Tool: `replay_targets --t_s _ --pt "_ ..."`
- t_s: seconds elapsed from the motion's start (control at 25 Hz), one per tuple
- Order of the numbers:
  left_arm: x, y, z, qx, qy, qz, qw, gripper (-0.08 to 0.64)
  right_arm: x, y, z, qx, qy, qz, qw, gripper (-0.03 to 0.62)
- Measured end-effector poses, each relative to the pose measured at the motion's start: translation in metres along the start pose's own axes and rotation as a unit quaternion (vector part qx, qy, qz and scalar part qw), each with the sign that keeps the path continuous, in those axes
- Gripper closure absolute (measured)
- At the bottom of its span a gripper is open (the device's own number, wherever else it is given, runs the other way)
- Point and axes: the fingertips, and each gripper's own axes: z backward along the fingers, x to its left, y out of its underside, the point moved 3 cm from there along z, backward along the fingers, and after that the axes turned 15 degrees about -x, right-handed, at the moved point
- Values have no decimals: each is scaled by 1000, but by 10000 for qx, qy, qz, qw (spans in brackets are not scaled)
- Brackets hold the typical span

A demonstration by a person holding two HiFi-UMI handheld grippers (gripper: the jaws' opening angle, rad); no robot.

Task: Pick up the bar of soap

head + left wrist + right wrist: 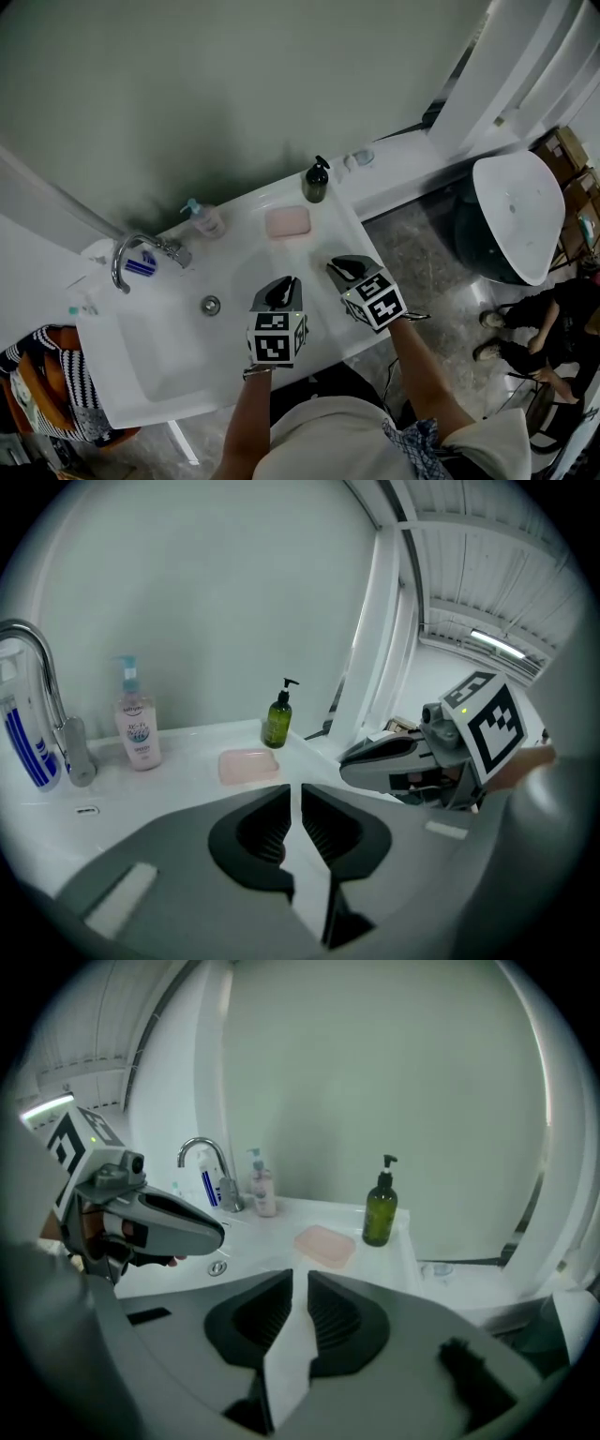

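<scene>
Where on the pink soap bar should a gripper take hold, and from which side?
Across its narrower width, a pad on each long edge, coming down from above. The soap bar lies flat on the sink ledge, leaving only its edges to grip, and the pump bottle stands close behind one end.

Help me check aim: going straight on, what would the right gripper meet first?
Probably the bar of soap, right ahead of the right gripper; depth is unclear, so the countertop before it might come first.
</scene>
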Motion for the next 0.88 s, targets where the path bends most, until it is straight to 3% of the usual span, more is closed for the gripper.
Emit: replay_targets --t_s 0.12,0.28,0.36,0.52,0.88 --pt "-1 1 2 -71 -26 113 9999 515 9 -2 2 -76 141 -195 9997 532" --pt "-1 1 4 -161 -105 219 9996 515 8 -6 16 -433 991 -688 9918 561" --pt "-1 2 3 -173 -133 277 9994 515 11 -3 21 -569 1211 -1052 9854 568" --pt "-4 4 3 -158 -161 409 9989 517 19 9 28 -520 1348 -1380 9798 575" --pt "-13 11 1 -75 -87 350 9993 519 23 17 30 -369 1447 -1226 9812 578"
